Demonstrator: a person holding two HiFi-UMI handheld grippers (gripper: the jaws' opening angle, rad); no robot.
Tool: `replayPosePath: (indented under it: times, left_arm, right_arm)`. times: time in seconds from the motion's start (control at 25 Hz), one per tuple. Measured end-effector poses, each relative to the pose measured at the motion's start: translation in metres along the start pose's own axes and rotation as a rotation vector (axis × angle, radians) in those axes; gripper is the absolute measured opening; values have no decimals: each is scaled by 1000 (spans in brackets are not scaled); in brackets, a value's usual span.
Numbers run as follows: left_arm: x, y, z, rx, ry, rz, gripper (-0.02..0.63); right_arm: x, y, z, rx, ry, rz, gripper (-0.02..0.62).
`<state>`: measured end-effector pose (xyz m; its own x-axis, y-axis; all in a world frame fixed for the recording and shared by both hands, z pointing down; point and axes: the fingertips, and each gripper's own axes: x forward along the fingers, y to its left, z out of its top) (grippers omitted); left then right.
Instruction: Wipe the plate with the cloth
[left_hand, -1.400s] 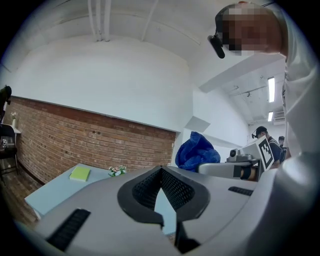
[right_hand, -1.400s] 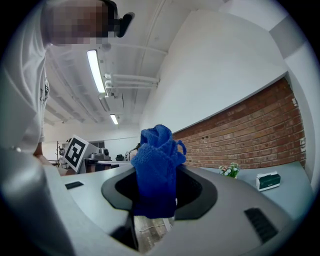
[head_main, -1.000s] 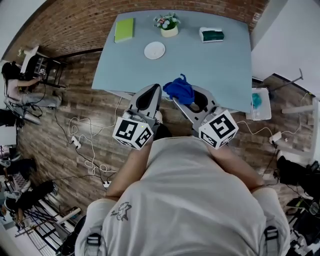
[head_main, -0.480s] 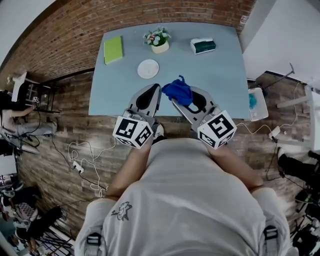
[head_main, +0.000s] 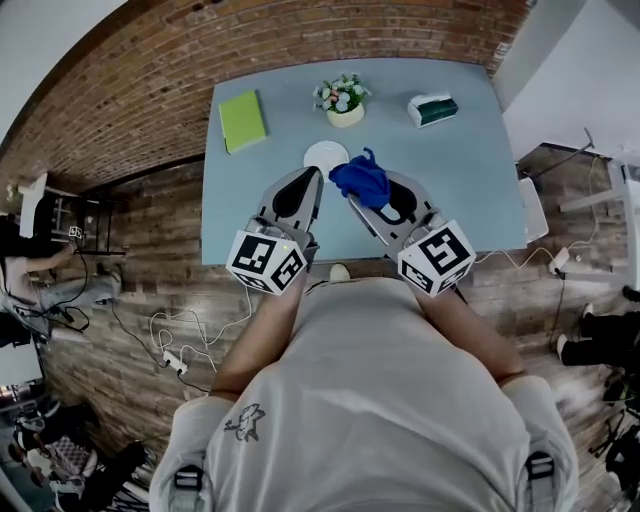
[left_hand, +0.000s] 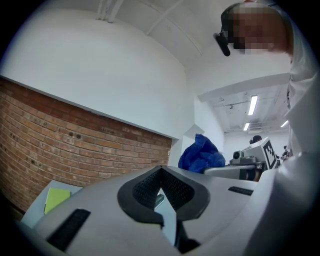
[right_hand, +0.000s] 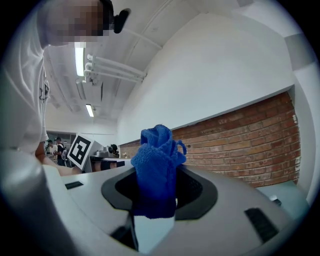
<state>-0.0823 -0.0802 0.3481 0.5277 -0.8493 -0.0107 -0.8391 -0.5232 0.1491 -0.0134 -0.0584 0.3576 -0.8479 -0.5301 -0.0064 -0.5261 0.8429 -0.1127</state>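
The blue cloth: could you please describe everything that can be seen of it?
The blue cloth is a fluffy, terry-looking rag, bunched into an upright wad with a small loop near its top. The right gripper is shut on its lower part, holding it over the table near the white plate.

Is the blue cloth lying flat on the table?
No, the blue cloth stands bunched up, pinched between the jaws of the right gripper.
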Motion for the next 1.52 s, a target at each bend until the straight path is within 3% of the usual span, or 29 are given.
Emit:
replayPosePath:
  times: [0.2, 0.4, 0.68, 0.92, 1.08, 1.2, 1.52]
  left_arm:
    - [-13, 51, -6, -58, 8, -44, 8]
    - [1, 82, -39, -90, 82, -83, 8]
    - [27, 110, -87, -132, 166, -45, 8]
    - [44, 133, -120, -163, 234, 14, 8]
    - [64, 159, -141, -204, 278, 48, 8]
    - [76, 173, -167, -283, 334, 59, 9]
    - [88, 207, -237, -372, 437, 129, 40]
  right_arm:
    - [47, 9, -11, 9, 27, -40, 153]
    - [66, -5, -29, 42, 100, -75, 153]
    - [68, -51, -48, 94, 141, -105, 153]
    - [95, -88, -66, 96, 199, -64, 153]
    - [126, -115, -92, 75, 293, -30, 155]
    - [141, -136, -116, 102, 337, -10, 155]
    - [170, -175, -210, 154, 487, 43, 155]
